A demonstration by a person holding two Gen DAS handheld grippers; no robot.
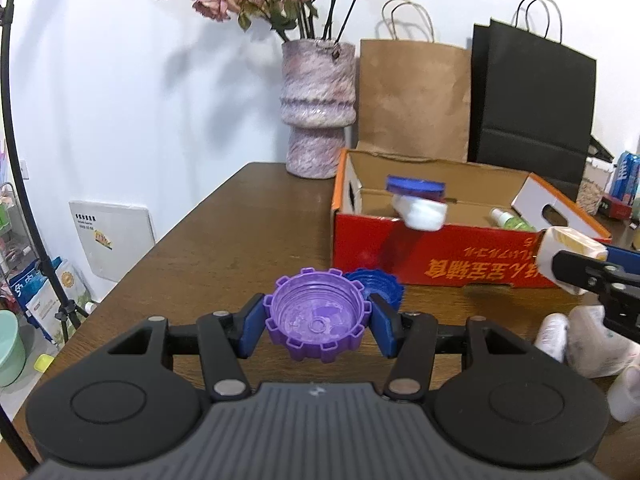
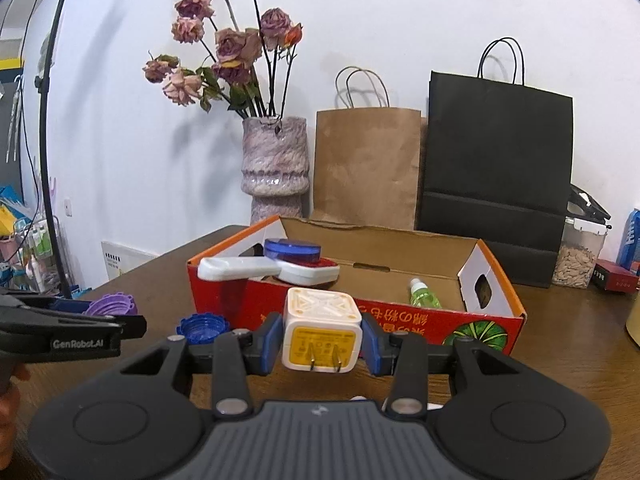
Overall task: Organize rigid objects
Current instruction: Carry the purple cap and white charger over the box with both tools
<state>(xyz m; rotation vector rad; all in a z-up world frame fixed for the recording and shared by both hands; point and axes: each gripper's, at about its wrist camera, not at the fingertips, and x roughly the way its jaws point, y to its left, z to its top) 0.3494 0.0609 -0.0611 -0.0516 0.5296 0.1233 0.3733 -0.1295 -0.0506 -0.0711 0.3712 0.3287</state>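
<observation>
While both loads hung short of the box, my left gripper clamped the purple cap, my right gripper the charger; next, 2 drops inside.

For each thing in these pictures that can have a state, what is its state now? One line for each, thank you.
Left gripper: shut on the purple toothed plastic cap, held off the table.
Right gripper: shut on the white cube plug adapter, prongs toward camera.
Red cardboard box: open, flaps up.
Dark blue toothed cap: lying on the wooden table.
Green bottle: lying inside the box.
</observation>
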